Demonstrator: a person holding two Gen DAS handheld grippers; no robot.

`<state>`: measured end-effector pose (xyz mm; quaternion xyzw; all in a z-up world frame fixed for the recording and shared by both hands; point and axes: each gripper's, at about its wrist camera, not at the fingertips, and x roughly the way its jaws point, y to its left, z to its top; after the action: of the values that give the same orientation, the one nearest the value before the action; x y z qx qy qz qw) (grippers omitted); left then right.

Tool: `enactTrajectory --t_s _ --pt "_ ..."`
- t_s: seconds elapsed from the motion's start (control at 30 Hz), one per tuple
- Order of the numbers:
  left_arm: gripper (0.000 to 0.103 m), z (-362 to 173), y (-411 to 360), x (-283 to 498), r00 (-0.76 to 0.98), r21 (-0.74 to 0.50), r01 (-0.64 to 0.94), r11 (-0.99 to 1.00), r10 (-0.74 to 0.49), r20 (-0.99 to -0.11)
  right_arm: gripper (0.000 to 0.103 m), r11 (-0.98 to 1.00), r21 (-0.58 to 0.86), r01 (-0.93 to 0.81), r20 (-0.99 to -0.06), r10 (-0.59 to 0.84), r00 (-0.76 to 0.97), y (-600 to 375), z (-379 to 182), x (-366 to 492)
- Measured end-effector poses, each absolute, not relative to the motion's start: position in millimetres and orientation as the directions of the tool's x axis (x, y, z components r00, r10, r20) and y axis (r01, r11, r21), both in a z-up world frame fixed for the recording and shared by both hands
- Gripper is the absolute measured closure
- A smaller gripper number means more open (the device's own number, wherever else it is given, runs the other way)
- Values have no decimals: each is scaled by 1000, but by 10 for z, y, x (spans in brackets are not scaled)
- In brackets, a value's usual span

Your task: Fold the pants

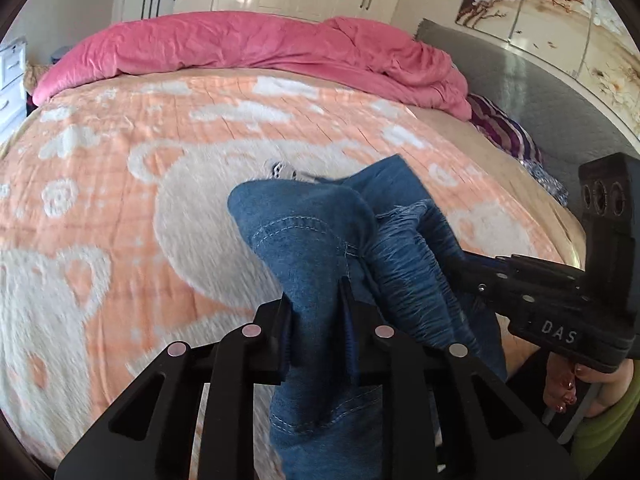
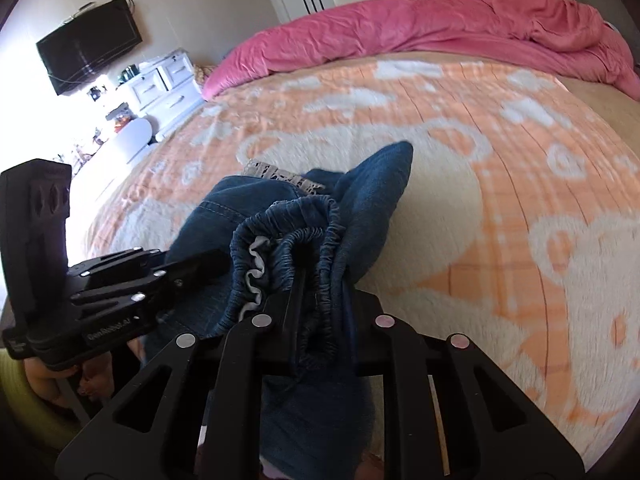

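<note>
The pants [image 1: 320,240] are hanging bunched between the two tools above the near edge of the bed [image 1: 120,200], so the folding is, by my reading, only beginning: no flat fold is showing, and spreading the denim out and doubling it over are both waiting to be done. The left hand-held gripper [image 1: 316,320] is clamping a thick fold of blue denim between its pads. The right hand-held gripper [image 2: 320,304] is pinching the gathered elastic waistband [image 2: 304,220], closed tight on it. Relative to the bed, the bundle is sitting at the near side, well away from the pink duvet [image 1: 260,48]. Crumpled as the garment is, I cannot tell its long axis; one denim flap is pointing toward the duvet.
</note>
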<state>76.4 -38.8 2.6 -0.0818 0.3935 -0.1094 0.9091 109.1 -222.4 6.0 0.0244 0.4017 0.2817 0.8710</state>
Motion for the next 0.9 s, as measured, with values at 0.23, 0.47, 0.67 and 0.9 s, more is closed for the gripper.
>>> enactTrajectory --t_s 0.23,0.47,0.67,0.9 --pt "84 272 -217 1299 695 -231 94 969 -230 -682 93 843 235 -484 -669 501 549 -1994 307 1646" --pt "84 95 -65 1842 684 -213 37 976 -180 -707 93 858 225 -462 -700 472 535 -1863 102 2267" --pt "73 -256 19 1993 644 -173 -13 985 -124 -755 87 896 215 -389 -780 397 483 -1886 -347 2481" --pt "47 -324 48 1942 648 -120 -51 991 -59 -760 58 927 203 -316 -804 342 486 -2048 -479 2514"
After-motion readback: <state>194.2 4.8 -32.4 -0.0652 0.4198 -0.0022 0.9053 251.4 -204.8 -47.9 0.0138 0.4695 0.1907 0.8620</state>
